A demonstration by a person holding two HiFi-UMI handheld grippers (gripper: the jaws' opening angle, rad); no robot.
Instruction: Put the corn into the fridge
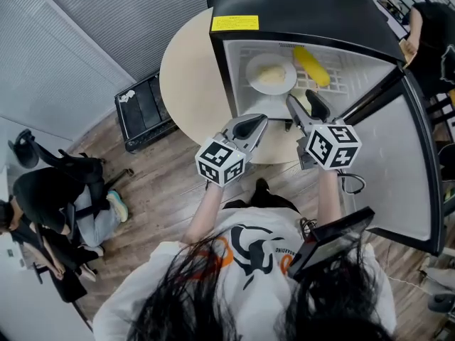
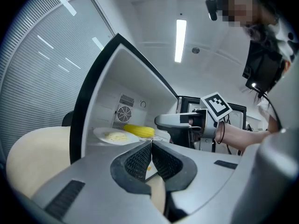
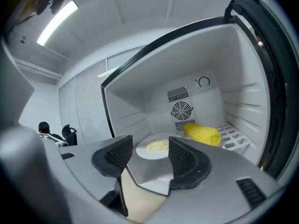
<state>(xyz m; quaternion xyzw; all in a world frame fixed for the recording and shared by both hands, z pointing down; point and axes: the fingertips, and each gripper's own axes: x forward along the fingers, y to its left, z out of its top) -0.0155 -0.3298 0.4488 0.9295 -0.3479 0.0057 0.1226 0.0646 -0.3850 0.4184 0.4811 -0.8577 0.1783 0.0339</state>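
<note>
- The right gripper (image 3: 149, 146) is nearest. Its jaws stand wide apart and empty, pointing into the small white fridge with a black top (image 1: 298, 6), whose door is open.
- The left gripper (image 2: 151, 143) has its jaws pressed together, with nothing between them.
- The yellow corn cob (image 3: 202, 134) lies inside the fridge on the white wire shelf (image 1: 355, 66), just beside a round white plate (image 1: 250, 73) of pale food.
- The cob looks stiff, light and bumpy - probably easy to hold, but round enough to roll. I would take hold across its thick middle.
- It is bright yellow, blunt at the ends, without husk.
</note>
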